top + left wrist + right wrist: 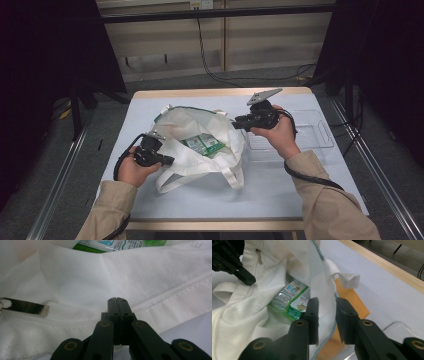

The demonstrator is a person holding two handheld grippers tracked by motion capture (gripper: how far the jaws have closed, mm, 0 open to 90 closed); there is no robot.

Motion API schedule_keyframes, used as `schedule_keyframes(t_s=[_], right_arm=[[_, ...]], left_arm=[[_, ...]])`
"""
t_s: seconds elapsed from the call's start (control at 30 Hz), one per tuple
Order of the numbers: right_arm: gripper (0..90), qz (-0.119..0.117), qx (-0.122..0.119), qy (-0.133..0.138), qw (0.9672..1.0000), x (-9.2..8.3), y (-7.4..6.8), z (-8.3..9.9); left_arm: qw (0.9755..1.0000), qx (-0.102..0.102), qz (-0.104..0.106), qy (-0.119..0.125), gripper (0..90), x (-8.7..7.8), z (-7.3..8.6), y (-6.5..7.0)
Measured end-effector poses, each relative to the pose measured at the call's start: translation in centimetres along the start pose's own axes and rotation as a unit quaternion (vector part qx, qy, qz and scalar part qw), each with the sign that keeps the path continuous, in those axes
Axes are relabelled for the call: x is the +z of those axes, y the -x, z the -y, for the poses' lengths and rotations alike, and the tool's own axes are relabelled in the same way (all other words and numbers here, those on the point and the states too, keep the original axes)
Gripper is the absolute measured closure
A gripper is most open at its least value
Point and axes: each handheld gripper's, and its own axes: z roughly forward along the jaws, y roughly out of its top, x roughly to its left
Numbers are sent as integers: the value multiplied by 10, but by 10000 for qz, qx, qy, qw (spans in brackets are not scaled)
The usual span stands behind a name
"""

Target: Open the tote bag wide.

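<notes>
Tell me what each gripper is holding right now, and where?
The left gripper is shut on the white bag, pinching its near rim. The right gripper straddles the far rim; its pads show a gap, so no firm hold.

One white cloth bag [192,150] lies on the one table [280,195]. Inside it sit two green cartons [202,144]. One clear plastic tray [320,132] stands beside the bag. One orange envelope [350,305] lies under the bag. Two grippers are in use, the left gripper [167,160] and the right gripper [236,122].
</notes>
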Motion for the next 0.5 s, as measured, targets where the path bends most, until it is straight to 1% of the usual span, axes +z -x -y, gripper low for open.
schedule_keyframes(t_s=[0.03, 0.1, 0.17, 0.27, 0.4, 0.5], right_arm=[[751, -7, -11, 9, 10000, -1, -1, 0], [803, -133, -41, 22, 9999, 1, -3, 0], [814, -200, -115, -1, 9997, 4, -6, -1], [814, -199, -134, -36, 9997, 14, -8, -3], [850, -158, -196, -124, 9996, 26, -6, -8], [868, 26, -171, -98, 9998, 31, -1, -12]], left_arm=[[10000, -27, -1, 29, 900, 0, 0, 0], [9999, -77, -2, 69, 900, 1, 0, 1], [9999, -67, -2, 94, 900, 2, 0, 0], [9999, -110, 24, 121, 900, 4, 1, 0], [9999, -6, 17, 106, 900, 4, 0, 1], [9999, -12, 20, 102, 900, 4, 1, 0]])
